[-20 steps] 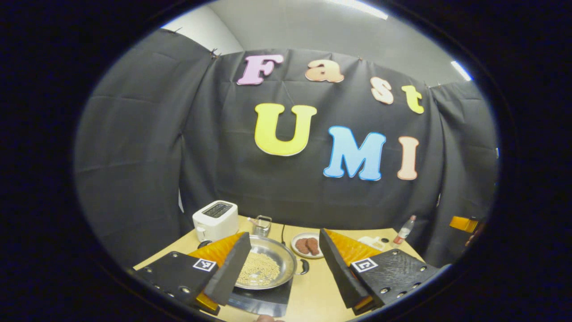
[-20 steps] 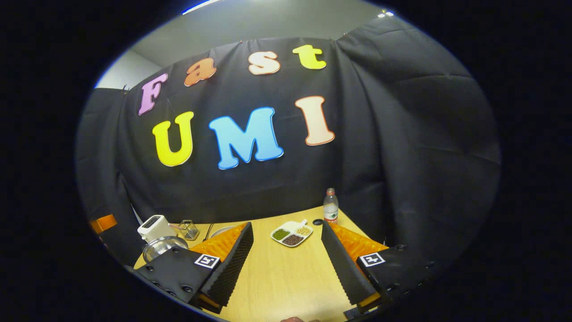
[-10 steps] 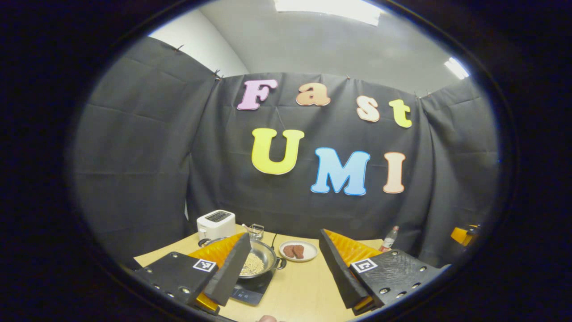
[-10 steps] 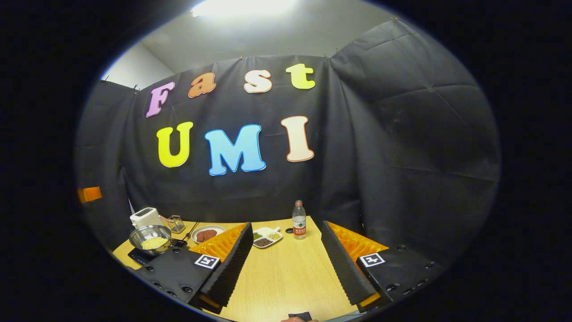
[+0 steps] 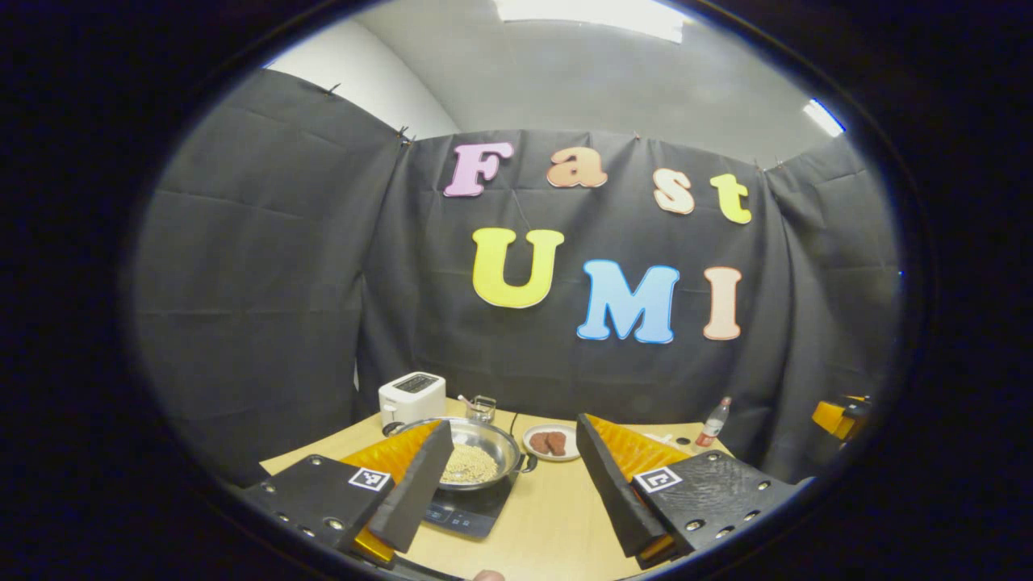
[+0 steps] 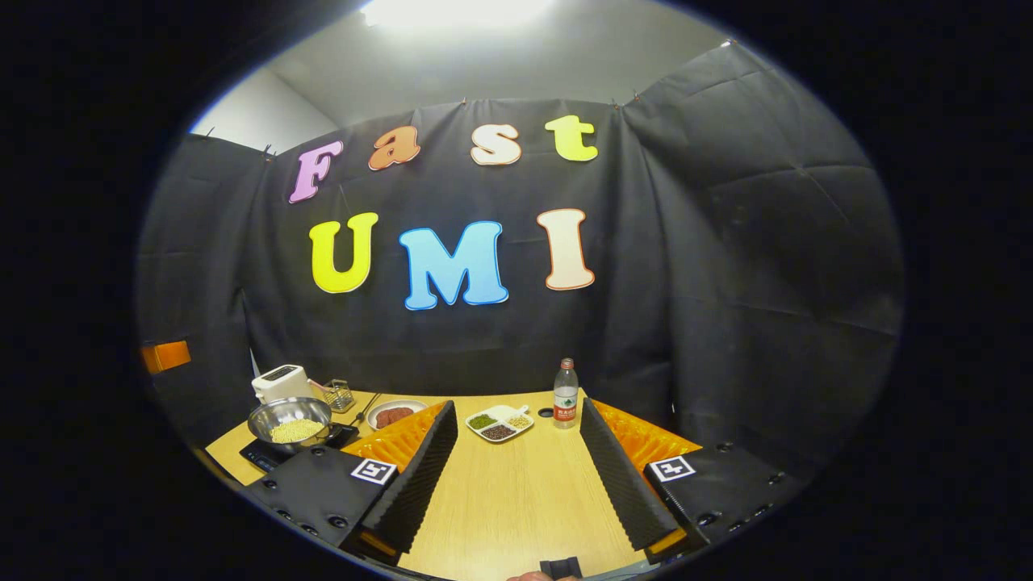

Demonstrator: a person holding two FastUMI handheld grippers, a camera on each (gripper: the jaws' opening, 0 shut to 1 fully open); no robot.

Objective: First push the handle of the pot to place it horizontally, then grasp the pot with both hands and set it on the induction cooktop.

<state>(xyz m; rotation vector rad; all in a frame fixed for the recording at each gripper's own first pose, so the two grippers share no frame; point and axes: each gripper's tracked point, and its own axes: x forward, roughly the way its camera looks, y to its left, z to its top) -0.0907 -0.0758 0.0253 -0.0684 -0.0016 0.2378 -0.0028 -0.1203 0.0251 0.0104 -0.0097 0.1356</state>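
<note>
A steel pot (image 5: pixel 478 454) holding pale beans sits on the black induction cooktop (image 5: pixel 470 513) at the table's left side. In the right gripper view the same pot (image 6: pixel 292 420) rests on the cooktop (image 6: pixel 262 457) at far left. My left gripper (image 5: pixel 513 452) is open, held back from the pot with nothing between its fingers. My right gripper (image 6: pixel 516 440) is open over bare table, well to the right of the pot. A small side handle (image 5: pixel 529 463) sticks out on the pot's right.
A white toaster (image 5: pixel 411 396) and a small wire basket (image 5: pixel 481 407) stand behind the pot. A plate of meat (image 5: pixel 551 442) lies to its right. A divided dish (image 6: pixel 500 423) and a water bottle (image 6: pixel 566 394) stand at the back of the wooden table (image 6: pixel 516 500).
Both grippers have drawn back from the pot and lifted, so the pot and cooktop look smaller and farther. The pot stays on the cooktop. Both grippers remain open.
</note>
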